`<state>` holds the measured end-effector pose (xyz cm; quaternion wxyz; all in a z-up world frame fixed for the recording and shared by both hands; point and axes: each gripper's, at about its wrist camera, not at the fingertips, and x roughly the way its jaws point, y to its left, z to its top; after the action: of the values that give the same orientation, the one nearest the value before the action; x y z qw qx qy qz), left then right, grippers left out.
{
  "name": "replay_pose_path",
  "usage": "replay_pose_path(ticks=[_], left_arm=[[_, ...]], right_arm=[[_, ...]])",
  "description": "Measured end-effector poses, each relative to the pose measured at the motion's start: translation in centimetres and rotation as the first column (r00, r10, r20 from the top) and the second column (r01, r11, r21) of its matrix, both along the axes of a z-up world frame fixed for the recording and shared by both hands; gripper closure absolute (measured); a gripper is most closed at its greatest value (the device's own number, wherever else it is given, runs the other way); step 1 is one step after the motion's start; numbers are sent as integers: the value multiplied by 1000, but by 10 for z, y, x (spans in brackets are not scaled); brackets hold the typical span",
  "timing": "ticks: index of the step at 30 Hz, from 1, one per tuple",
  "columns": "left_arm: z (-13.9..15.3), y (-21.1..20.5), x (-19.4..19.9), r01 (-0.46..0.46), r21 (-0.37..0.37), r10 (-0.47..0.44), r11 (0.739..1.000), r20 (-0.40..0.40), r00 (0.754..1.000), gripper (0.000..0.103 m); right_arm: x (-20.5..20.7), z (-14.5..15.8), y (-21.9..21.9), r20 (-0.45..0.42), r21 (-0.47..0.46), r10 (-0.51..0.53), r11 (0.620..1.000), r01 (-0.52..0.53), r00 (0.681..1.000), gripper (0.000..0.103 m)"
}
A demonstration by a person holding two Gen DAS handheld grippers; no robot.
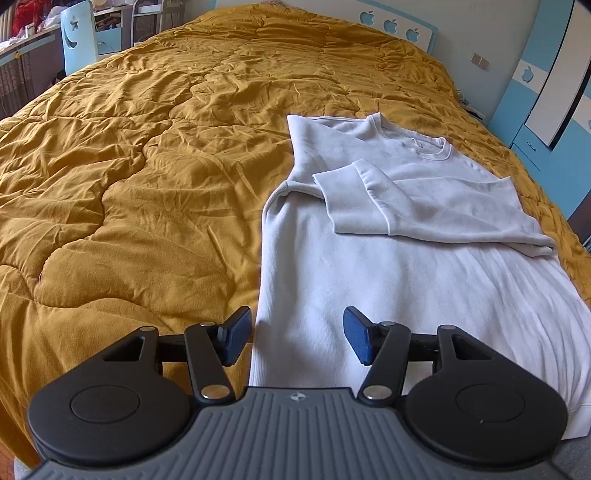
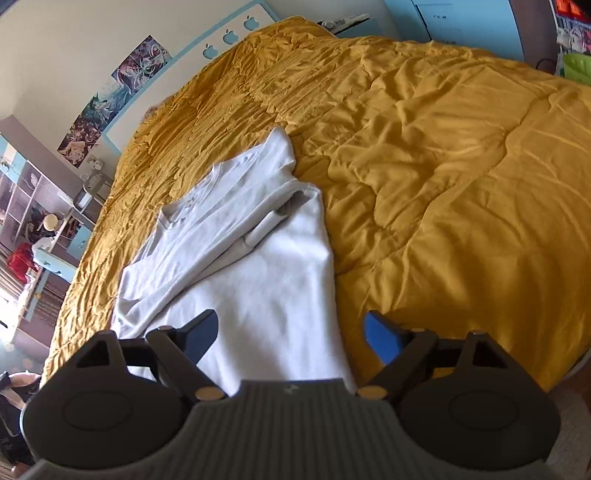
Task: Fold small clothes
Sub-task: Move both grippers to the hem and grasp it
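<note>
The left claw (image 1: 297, 338) stood with its blue pads apart and held nothing. It hovered just above the hem end of the sweatshirt (image 1: 369, 258), with the left pad over the garment's left folded edge and the right pad over the white body cloth. The right claw (image 2: 290, 338) was likewise spread and empty. In the right wrist view its left pad lay over the body cloth, while its right pad lay past the garment's edge, over the quilt (image 2: 461, 184).

From both claws the sweatshirt ran straight ahead. Its long axis extended from the hem, nearest the claws, to the collar (image 1: 424, 144), farthest from them. Both sides were already turned inward. One sleeve (image 1: 424, 203) lay crosswise over the chest with its cuff (image 1: 340, 192) toward the left folded edge. The garment rested flat on the mustard quilt of the bed, on the side nearer the headboard (image 1: 395, 26).

Judged from this layout, the remaining step was a lengthwise fold carrying the hem toward the collar. Both claws were about equally near the hem, one over each hem corner region. The hem edge itself lay below the claw bodies and could not be seen in either view.
</note>
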<state>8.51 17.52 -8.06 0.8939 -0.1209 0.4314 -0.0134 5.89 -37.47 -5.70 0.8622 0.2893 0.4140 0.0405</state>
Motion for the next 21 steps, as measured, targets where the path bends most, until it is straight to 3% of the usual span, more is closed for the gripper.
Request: replay_pose_path(ticks=[3,8,13,18,21], left_arm=[[3,2,-8,-9,-41,8,999,-17,1000,36],[12,10,-25,8,-75,-11,997,-44,999,37],[16,23,-52,30,-139,-40,990,-71,997,37],[10,27,-77,79,-75,-87,994,-102,991,37],[5,32,-89,84,-85,-95,993,-133,987,37]], right_arm=[[-10,1,7,-35,32,12,999,-11,999,21],[-31,8,16,-53,-61,65,996,-68,996,21],[-53,4,15,-127,-100,136,984,-149,983,31],[-70,0,8,-170,-97,145,982,-163,975,31],[-78,-3,3,-189,-99,129,984,-150,973,31]])
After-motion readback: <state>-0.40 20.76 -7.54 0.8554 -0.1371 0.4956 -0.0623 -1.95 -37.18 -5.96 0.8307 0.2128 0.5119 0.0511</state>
